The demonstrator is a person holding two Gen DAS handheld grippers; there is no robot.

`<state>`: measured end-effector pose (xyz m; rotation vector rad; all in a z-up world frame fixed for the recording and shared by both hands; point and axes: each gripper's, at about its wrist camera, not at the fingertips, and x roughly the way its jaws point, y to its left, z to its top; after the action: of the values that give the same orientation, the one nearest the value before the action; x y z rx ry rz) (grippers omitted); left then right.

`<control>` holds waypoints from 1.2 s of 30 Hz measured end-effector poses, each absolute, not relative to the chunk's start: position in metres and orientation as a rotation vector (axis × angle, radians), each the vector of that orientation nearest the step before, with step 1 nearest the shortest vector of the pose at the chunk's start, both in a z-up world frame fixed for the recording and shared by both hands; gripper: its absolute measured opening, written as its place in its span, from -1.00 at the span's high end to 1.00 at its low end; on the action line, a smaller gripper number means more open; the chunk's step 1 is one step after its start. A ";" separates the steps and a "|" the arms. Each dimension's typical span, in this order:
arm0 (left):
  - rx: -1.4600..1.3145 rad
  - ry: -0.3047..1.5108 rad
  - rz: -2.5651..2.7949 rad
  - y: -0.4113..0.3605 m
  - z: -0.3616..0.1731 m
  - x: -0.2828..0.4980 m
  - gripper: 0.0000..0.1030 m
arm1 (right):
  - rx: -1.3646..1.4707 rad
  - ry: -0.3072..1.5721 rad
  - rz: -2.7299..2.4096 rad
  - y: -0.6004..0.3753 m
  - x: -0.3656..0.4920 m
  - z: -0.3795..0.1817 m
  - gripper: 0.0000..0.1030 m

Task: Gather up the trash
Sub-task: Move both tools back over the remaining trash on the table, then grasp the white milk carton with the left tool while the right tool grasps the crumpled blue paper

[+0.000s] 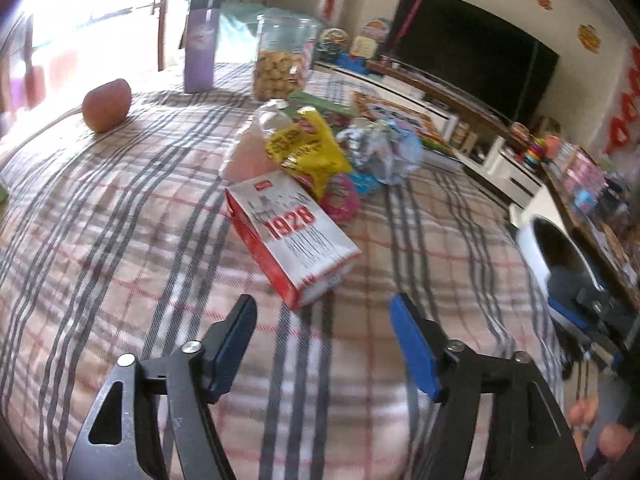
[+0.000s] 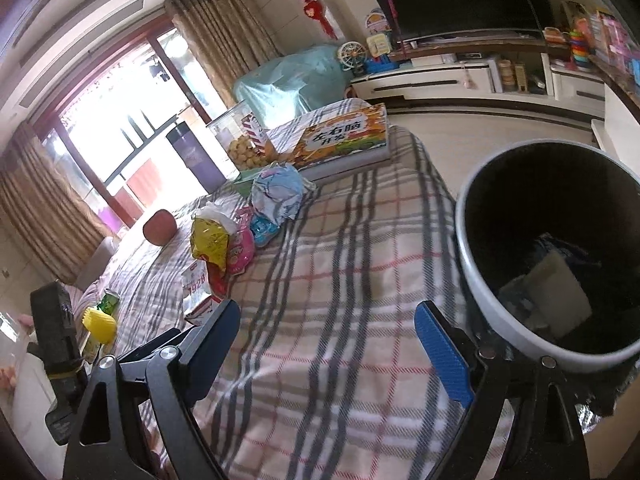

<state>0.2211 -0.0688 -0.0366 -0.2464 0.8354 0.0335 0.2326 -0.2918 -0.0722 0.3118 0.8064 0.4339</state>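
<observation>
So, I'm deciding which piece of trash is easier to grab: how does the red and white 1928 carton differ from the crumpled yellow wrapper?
The 1928 carton is a rigid box lying flat on its side; the yellow wrapper is a soft, crumpled bag with no fixed shape. The carton lies nearest the open left gripper; the wrapper sits farther back in the pile. The carton has flat faces, the wrapper only folds. Both rest on the plaid cloth.

The right tool (image 2: 328, 334) hangs agape over the plaid desk (image 2: 320, 280). A bin (image 2: 472, 280) sits at three o'clock; wrappers (image 2: 224, 240) lie at ten.
</observation>
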 end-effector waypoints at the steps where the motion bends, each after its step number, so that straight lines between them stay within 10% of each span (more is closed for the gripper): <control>1: -0.245 0.842 0.047 -0.068 -0.037 0.229 -0.39 | 0.309 0.808 0.438 -0.289 0.235 -0.073 -0.75; 13: -0.174 0.866 0.011 -0.061 -0.052 0.269 0.02 | 0.265 0.809 0.490 -0.255 0.284 -0.074 -0.75; 28: -0.220 0.843 -0.009 0.003 -0.066 0.245 -0.17 | 0.202 0.837 0.536 -0.193 0.366 -0.095 -0.73; 36: -0.208 0.835 0.077 -0.009 -0.066 0.245 -0.19 | 0.172 0.855 0.532 -0.186 0.371 -0.101 0.22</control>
<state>0.2453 -0.0090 -0.0660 -0.2081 0.8349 0.0774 0.3715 -0.1856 -0.1009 0.1719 0.8547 0.5317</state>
